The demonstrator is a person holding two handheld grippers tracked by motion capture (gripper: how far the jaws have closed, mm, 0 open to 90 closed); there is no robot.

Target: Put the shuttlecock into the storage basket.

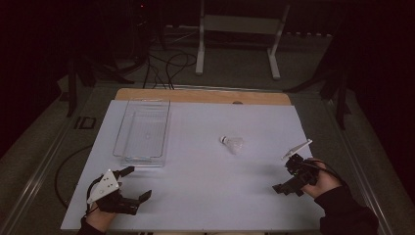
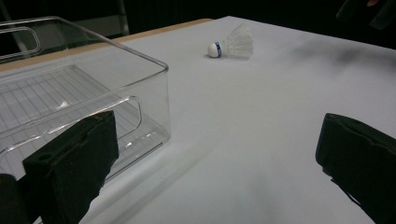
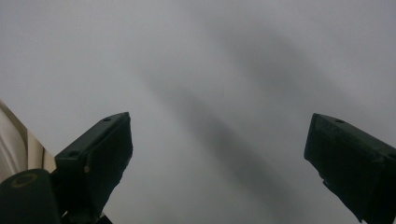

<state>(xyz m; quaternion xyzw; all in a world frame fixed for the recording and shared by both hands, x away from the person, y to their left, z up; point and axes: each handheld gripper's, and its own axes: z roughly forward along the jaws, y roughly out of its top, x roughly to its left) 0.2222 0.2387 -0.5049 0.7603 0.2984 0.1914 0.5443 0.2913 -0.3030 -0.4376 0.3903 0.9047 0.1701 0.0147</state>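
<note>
A white shuttlecock with a blue-banded cork lies on its side near the middle of the white table. A clear plastic bin stands empty to its left. My left gripper rests near the front left corner, just in front of the bin, open and holding nothing. In the left gripper view the bin is close on the left, and the shuttlecock lies farther ahead between my wide jaws. My right gripper hovers near the front right edge, open. Its jaws face bare table.
A wooden strip runs along the table's far edge. Behind it, a white stand and cables sit on the dark floor. The other gripper shows at the top right of the left gripper view.
</note>
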